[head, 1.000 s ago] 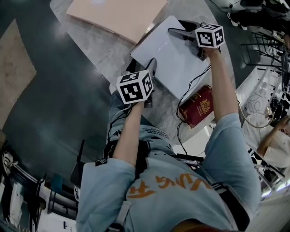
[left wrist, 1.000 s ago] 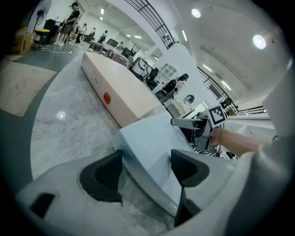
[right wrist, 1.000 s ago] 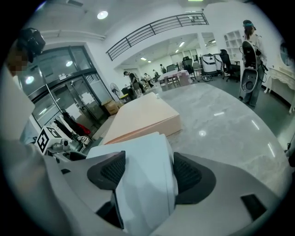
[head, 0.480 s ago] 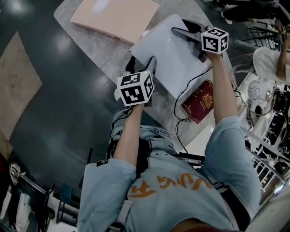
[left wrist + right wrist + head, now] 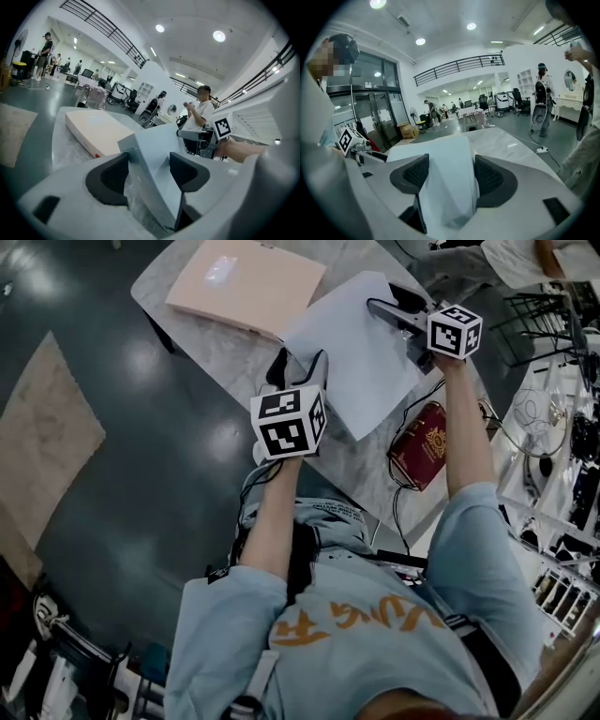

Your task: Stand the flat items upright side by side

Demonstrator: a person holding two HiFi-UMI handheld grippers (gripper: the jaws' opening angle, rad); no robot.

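I hold the white flat rectangular board [image 5: 352,352] at two of its edges: my left gripper [image 5: 298,360] has its jaws pinching the near corner, and they have just been closing onto it, while my right gripper [image 5: 380,306] has its jaws clamped across the far edge. The board hangs tilted, just beside the pale pink flat box [image 5: 248,282] on the side nearer me. To do this step well, I judge that I should raise both ends together until the board stands on one long edge on the grey marble desk [image 5: 225,348]. It should be set down parallel to the pink box, with room left between them. I should keep the pinch firm, since a smooth board may slide in the pads. The dark red book with a gold emblem [image 5: 422,444] lies beyond the board from the pink box. Compared with a second ago, the board has come up off the desk and leans more steeply, and both grippers sit higher.
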